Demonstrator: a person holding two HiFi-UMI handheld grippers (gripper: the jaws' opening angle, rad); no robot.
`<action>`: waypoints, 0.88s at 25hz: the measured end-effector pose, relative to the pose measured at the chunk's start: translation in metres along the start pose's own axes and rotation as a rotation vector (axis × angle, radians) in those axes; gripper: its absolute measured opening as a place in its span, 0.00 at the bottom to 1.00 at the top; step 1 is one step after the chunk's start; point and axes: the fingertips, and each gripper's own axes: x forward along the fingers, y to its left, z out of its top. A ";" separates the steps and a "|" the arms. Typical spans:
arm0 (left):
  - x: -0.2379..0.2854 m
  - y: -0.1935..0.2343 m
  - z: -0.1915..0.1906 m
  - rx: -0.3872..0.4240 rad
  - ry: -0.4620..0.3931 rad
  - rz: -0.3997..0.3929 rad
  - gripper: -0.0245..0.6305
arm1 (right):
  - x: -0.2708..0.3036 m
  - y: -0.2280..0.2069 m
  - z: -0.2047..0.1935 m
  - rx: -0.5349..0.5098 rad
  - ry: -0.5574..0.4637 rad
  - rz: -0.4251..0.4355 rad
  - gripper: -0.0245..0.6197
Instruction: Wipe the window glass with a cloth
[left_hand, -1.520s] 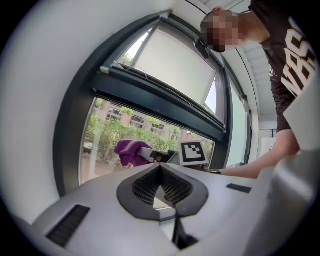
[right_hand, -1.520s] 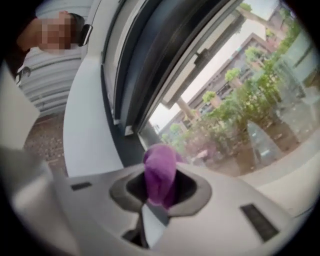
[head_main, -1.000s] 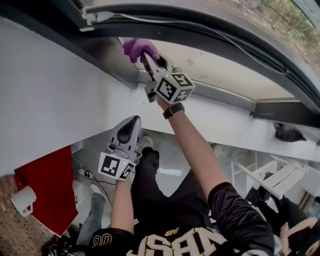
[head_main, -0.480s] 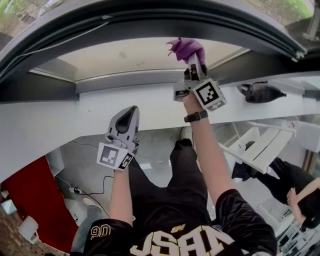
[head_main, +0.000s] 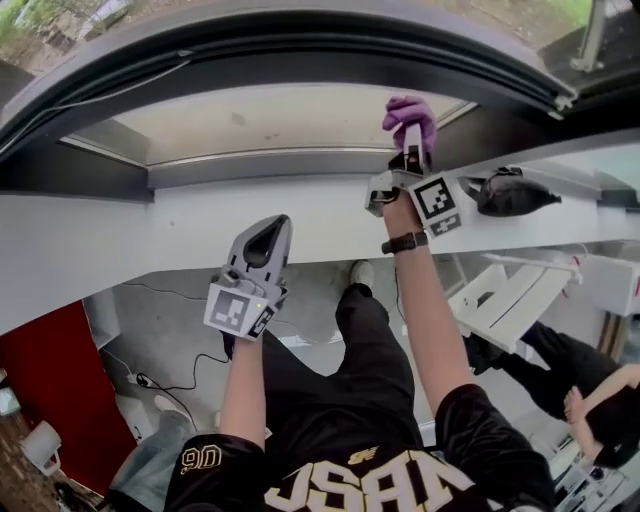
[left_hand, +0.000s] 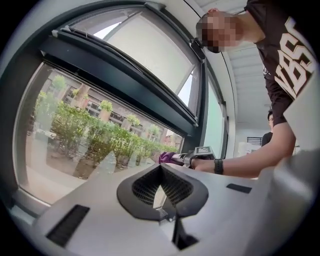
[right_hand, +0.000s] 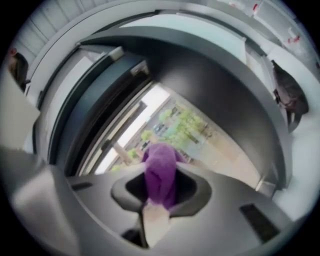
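A purple cloth (head_main: 409, 115) (right_hand: 160, 172) is bunched in my right gripper (head_main: 409, 135), whose jaws are shut on it. The cloth presses against the window glass (head_main: 270, 115) near the pane's right end, beside the dark frame (head_main: 500, 120). In the left gripper view the cloth (left_hand: 166, 157) and right gripper show small at the glass (left_hand: 80, 135). My left gripper (head_main: 266, 235) hangs lower, below the white sill (head_main: 150, 235), well away from the glass. Its jaws are shut with nothing between them (left_hand: 161, 187).
A dark window frame (head_main: 300, 50) arches over the pane. A black object (head_main: 510, 190) lies on the sill right of my right gripper. A white rack (head_main: 510, 295) and another person's arm (head_main: 600, 390) are at lower right. A red panel (head_main: 45, 370) stands lower left.
My right gripper has carried the purple cloth across the glass from the pane's left end to its right end. The left gripper has stayed low, shut.
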 end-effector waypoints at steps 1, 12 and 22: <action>-0.013 0.013 0.003 0.004 0.003 0.024 0.06 | 0.001 0.022 -0.029 -0.032 0.054 0.045 0.17; -0.219 0.189 0.051 0.121 0.072 0.270 0.06 | 0.011 0.328 -0.423 -0.253 0.534 0.588 0.17; -0.255 0.236 0.068 0.096 0.048 0.365 0.06 | 0.061 0.374 -0.494 -0.228 0.579 0.547 0.17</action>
